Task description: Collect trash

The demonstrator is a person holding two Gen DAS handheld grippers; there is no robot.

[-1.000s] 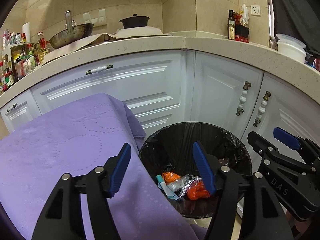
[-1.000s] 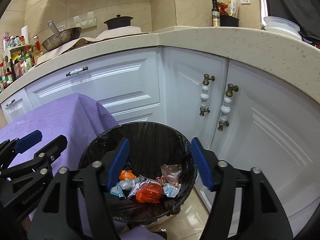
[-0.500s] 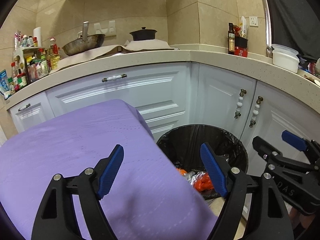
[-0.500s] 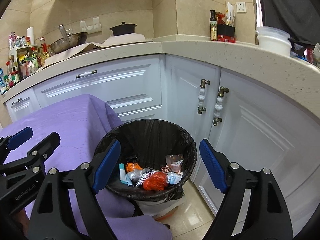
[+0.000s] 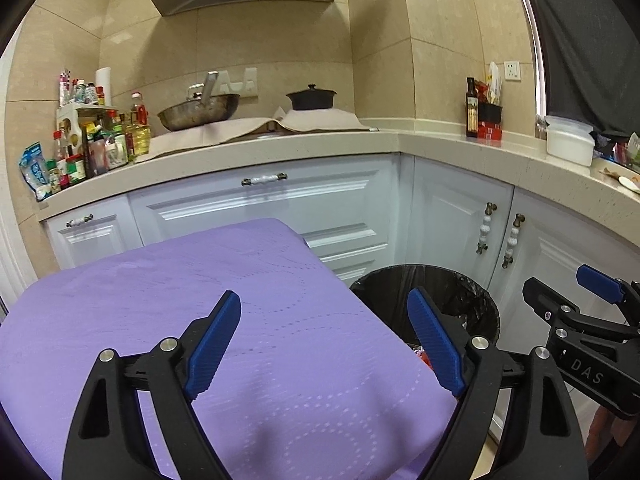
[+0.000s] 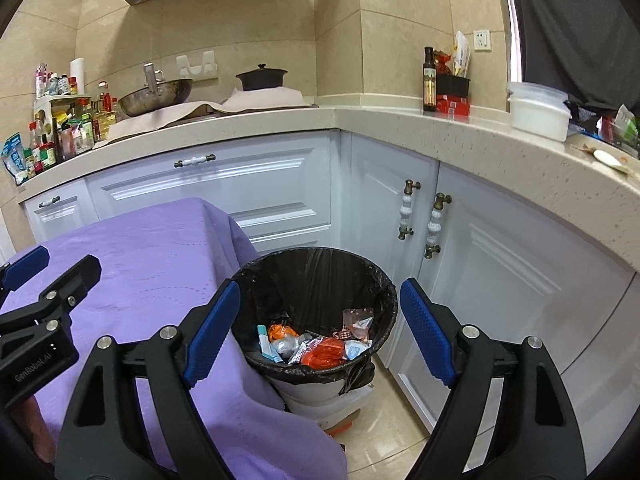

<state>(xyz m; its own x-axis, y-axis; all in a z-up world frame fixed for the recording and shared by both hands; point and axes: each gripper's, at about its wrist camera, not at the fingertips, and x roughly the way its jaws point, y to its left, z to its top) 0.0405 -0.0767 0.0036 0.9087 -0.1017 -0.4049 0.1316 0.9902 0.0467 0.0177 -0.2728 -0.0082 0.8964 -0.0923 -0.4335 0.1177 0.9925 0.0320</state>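
A bin with a black liner (image 6: 316, 276) stands on the floor beside the purple-clothed table (image 6: 140, 248). Several wrappers (image 6: 320, 350) lie in it, orange, silver and pale blue. My right gripper (image 6: 320, 288) hovers above and in front of the bin, jaws wide, nothing between them. In the left wrist view the bin (image 5: 440, 292) is half hidden behind the table (image 5: 200, 280). My left gripper (image 5: 323, 300) hangs over the cloth near its right edge, its jaws opening and empty. Each gripper shows in the other's view: right gripper (image 5: 568, 286), left gripper (image 6: 64, 264).
White cabinets (image 6: 256, 184) and a speckled counter (image 6: 460, 136) wrap around the corner behind the bin. On the counter stand a wok (image 6: 156, 96), a black pot (image 6: 262, 78), several bottles (image 6: 68, 124) and a white tub (image 6: 538, 110). Tiled floor (image 6: 384, 420) shows beside the bin.
Both grippers have pulled back and up from the bin and opened wider. In the left view the bin's contents slid out of sight behind the purple table.
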